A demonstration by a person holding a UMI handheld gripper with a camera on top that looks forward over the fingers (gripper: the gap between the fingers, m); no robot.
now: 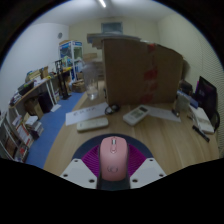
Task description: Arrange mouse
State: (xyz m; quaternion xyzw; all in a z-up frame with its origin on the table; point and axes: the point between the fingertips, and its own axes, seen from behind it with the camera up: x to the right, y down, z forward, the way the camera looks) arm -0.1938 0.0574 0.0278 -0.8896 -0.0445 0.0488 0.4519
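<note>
- Gripper point(113, 176) low over a wooden surface point(165, 140), looking forward along its two fingers.
- Pink mouse point(113, 158) sits between the fingers, long axis pointing away from the camera, pale scroll wheel visible near its far end.
- Mouse lies on a dark round mat point(113, 145), which rests on the surface; mat rim shows ahead of the mouse and to either side.
- Fingers point(80, 170) stand apart, one at each flank of the mouse. Contact with the mouse cannot be made out; it appears to rest on the mat with the fingers about it.
- Beyond the mat: a flat white keyboard-like slab point(93, 124), just ahead and a little to the left, lying across the view.
- A white remote-shaped item point(136, 115) lies at an angle, right of the slab and farther off.
- A large brown cardboard box point(140, 72) stands upright at the far side of the surface, with reddish marks on its face.
- Right side: a dark monitor or laptop screen point(207, 97), tilted, with cluttered items near its base, too small to identify.
- Left side: shelving point(40, 100) along the wall holding books and assorted items; blue floor point(55, 135) below it.
- A ceiling light strip point(102, 4) shows overhead.
</note>
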